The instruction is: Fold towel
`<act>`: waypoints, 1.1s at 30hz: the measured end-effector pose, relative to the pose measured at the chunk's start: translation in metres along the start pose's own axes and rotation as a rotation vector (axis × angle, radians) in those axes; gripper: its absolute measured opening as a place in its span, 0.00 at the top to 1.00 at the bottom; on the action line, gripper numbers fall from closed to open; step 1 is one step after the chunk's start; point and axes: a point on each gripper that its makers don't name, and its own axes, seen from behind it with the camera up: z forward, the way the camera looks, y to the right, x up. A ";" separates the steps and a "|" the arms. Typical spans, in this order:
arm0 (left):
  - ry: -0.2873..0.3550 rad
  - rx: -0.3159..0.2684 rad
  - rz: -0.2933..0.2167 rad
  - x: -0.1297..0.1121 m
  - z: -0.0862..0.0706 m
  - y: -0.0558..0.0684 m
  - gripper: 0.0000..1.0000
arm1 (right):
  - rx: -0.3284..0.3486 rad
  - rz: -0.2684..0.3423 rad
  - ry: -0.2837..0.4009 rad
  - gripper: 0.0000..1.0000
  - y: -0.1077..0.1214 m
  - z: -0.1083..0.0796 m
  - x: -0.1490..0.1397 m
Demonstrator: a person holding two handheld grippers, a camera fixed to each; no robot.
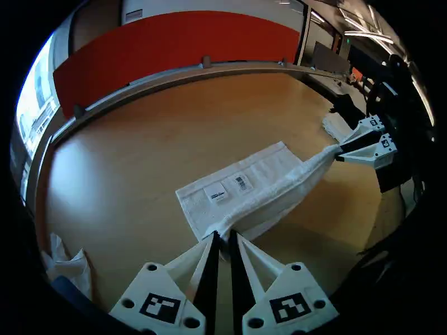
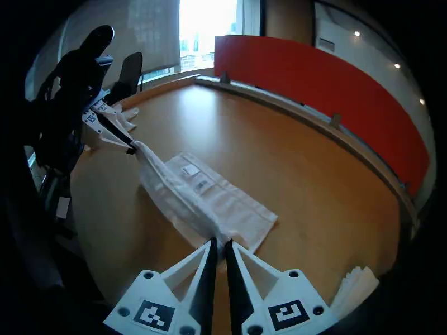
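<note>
A white towel lies partly on the wooden table, its near long edge lifted and stretched between the two grippers. My left gripper is shut on one corner of that edge. My right gripper appears far right in the left gripper view, clamped on the other corner. In the right gripper view the towel shows two labels on its flat part; my right gripper is shut on its near corner, and the left gripper, held by a dark-gloved hand, pinches the far corner.
A red partition runs along the table's far edge. More white cloth lies at the table's left corner and behind the right gripper. A stack of folded white cloth sits lower right. Office chairs stand beyond the table.
</note>
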 end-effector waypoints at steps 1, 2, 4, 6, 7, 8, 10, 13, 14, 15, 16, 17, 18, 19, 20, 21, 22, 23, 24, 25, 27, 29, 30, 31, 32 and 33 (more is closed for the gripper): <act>-0.002 0.003 -0.002 0.001 0.003 -0.001 0.87 | -0.001 -0.001 -0.003 0.89 0.002 0.003 0.000; -0.003 0.005 -0.004 0.001 0.006 -0.003 0.87 | -0.001 -0.002 -0.005 0.89 0.004 0.006 0.000; -0.010 0.010 -0.007 0.002 0.011 -0.005 0.87 | -0.001 -0.002 -0.010 0.89 0.008 0.012 0.000; -0.018 0.014 -0.007 0.001 0.016 -0.008 0.87 | 0.001 -0.002 -0.016 0.89 0.011 0.017 0.000; -0.024 0.016 -0.008 0.000 0.019 -0.009 0.87 | 0.003 -0.001 -0.020 0.89 0.013 0.020 0.000; -0.029 0.017 -0.008 0.000 0.022 -0.010 0.87 | 0.005 0.000 -0.023 0.89 0.014 0.022 -0.001; -0.038 0.014 -0.007 -0.002 0.027 -0.011 0.87 | 0.008 0.000 -0.033 0.89 0.016 0.026 -0.003; -0.044 0.011 -0.003 -0.002 0.035 -0.012 0.87 | 0.009 -0.001 -0.044 0.89 0.019 0.031 -0.005; -0.045 0.011 -0.001 -0.002 0.037 -0.013 0.87 | 0.009 -0.001 -0.047 0.89 0.020 0.033 -0.006; -0.046 0.012 0.002 -0.002 0.039 -0.014 0.87 | 0.008 -0.001 -0.049 0.89 0.021 0.034 -0.006; -0.048 0.015 0.004 -0.002 0.042 -0.016 0.87 | 0.008 -0.001 -0.051 0.89 0.022 0.036 -0.007; -0.050 0.017 0.007 -0.002 0.044 -0.017 0.87 | 0.009 0.000 -0.053 0.89 0.023 0.038 -0.007; -0.052 0.019 0.009 -0.002 0.047 -0.018 0.87 | 0.008 0.001 -0.055 0.89 0.024 0.040 -0.007; -0.055 0.022 0.011 -0.003 0.050 -0.019 0.87 | 0.008 0.002 -0.056 0.89 0.025 0.042 -0.007; -0.058 0.025 0.013 -0.003 0.052 -0.021 0.87 | 0.008 0.003 -0.058 0.89 0.026 0.043 -0.008; -0.061 0.027 0.015 -0.003 0.054 -0.022 0.87 | 0.008 0.003 -0.060 0.88 0.027 0.045 -0.008; -0.064 0.030 0.018 -0.003 0.057 -0.023 0.87 | 0.007 0.004 -0.063 0.88 0.028 0.047 -0.009; -0.067 0.032 0.020 -0.004 0.060 -0.024 0.87 | 0.006 0.004 -0.065 0.88 0.029 0.049 -0.010; -0.069 0.035 0.021 -0.004 0.062 -0.025 0.87 | 0.005 0.004 -0.067 0.88 0.031 0.051 -0.010; -0.071 0.037 0.022 -0.004 0.064 -0.025 0.87 | 0.002 0.005 -0.069 0.88 0.032 0.053 -0.011; -0.075 0.041 0.024 -0.004 0.069 -0.027 0.87 | -0.002 0.007 -0.072 0.87 0.034 0.057 -0.011; -0.081 0.044 0.026 -0.005 0.073 -0.029 0.87 | -0.004 0.010 -0.075 0.86 0.037 0.061 -0.011; -0.084 0.047 0.027 -0.006 0.075 -0.030 0.87 | -0.005 0.011 -0.076 0.85 0.038 0.063 -0.012; -0.088 0.052 0.030 -0.006 0.077 -0.032 0.87 | -0.005 0.013 -0.078 0.85 0.039 0.065 -0.012; -0.091 0.056 0.032 -0.007 0.079 -0.033 0.86 | -0.005 0.014 -0.079 0.84 0.040 0.067 -0.013; -0.095 0.059 0.034 -0.008 0.082 -0.034 0.86 | -0.006 0.016 -0.081 0.83 0.041 0.069 -0.013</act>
